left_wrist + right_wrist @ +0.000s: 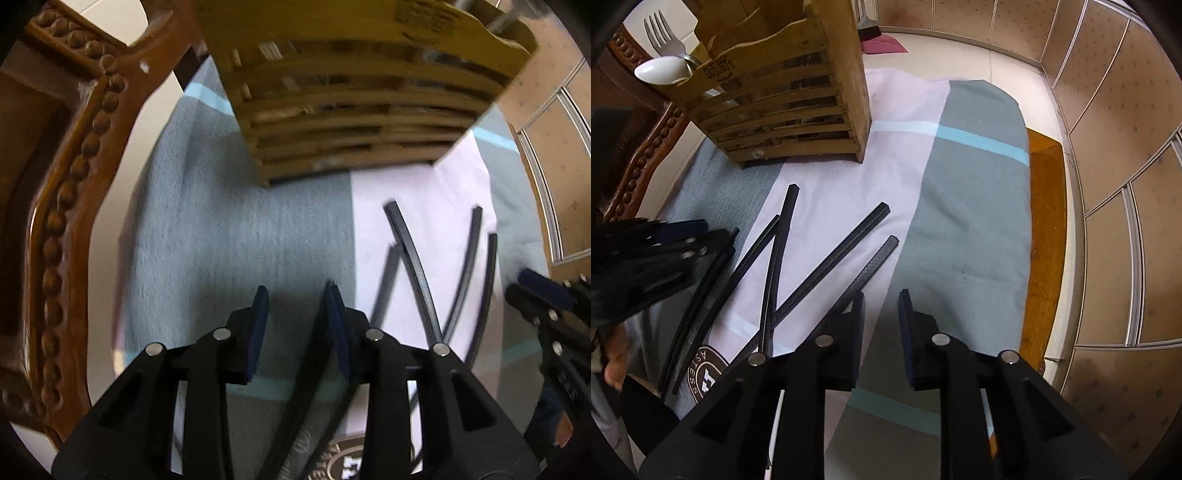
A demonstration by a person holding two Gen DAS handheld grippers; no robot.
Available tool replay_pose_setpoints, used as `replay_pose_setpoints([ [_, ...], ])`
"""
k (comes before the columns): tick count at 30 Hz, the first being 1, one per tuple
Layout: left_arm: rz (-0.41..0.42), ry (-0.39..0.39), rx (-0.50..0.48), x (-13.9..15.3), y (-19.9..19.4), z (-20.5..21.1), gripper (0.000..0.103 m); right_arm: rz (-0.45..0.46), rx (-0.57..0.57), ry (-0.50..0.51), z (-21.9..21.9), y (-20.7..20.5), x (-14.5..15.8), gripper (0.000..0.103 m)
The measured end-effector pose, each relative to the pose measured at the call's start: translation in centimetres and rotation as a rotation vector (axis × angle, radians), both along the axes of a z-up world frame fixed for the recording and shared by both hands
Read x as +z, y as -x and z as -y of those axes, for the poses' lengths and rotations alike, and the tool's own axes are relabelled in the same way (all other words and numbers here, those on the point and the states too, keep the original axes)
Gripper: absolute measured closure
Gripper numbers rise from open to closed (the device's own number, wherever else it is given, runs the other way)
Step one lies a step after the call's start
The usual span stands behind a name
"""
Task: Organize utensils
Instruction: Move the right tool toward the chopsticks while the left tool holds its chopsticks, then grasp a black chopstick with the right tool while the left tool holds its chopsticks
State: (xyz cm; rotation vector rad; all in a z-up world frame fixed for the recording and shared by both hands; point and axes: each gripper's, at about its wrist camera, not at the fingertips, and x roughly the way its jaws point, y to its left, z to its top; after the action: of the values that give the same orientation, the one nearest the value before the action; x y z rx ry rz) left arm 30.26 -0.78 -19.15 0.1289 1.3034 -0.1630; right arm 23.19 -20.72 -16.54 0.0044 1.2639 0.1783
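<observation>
Several black chopsticks lie loose on the cloth-covered table, also seen in the left wrist view. A slatted wooden utensil holder stands at the back with a fork and a white spoon in it; it also shows blurred in the left wrist view. My left gripper is open, with a pair of chopsticks lying under its right finger. My right gripper is open and empty, just right of the nearest chopstick. The left gripper also shows in the right wrist view.
A carved wooden chair frame stands along the left. The grey, white and blue striped cloth covers the table, whose wooden edge shows at right. Panelled walls lie beyond. The right gripper shows at the left view's edge.
</observation>
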Motion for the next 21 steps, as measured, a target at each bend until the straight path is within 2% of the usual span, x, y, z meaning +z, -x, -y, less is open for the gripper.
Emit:
replay_pose_setpoints([
  [2,-0.006,-0.005,0.005,0.0,-0.4,-0.3,0.058,0.000,-0.001,-0.009,0.4,0.0,0.0,0.077],
  [3,-0.007,-0.005,0.007,0.0,-0.6,-0.3,0.058,-0.001,-0.007,-0.015,0.6,-0.1,0.0,0.075],
  [4,-0.013,-0.029,0.013,-0.2,-0.7,-0.5,0.077,-0.003,-0.017,-0.022,0.8,-0.4,0.1,0.075],
  [5,-0.017,-0.042,0.015,-0.4,-0.7,-0.8,0.086,-0.007,-0.030,-0.033,1.1,-0.5,0.0,0.075],
  [7,-0.015,-0.033,0.014,-0.3,-0.4,-1.4,0.090,-0.015,-0.056,-0.054,1.9,-1.0,-0.2,0.075],
  [12,0.007,0.049,0.012,1.1,0.0,-2.0,0.090,-0.033,-0.107,-0.077,2.6,-1.8,-0.6,0.075],
  [14,0.009,0.062,-0.013,1.5,-0.1,-1.2,0.085,-0.037,-0.116,-0.088,2.6,-2.0,-0.5,0.075],
  [18,-0.012,0.039,-0.052,1.0,-0.5,0.8,0.084,-0.042,-0.106,-0.083,2.1,-2.0,-0.4,0.075],
  [21,-0.031,0.017,-0.064,0.3,-0.5,1.5,0.078,-0.042,-0.095,-0.081,1.6,-2.0,-0.4,0.075],
])
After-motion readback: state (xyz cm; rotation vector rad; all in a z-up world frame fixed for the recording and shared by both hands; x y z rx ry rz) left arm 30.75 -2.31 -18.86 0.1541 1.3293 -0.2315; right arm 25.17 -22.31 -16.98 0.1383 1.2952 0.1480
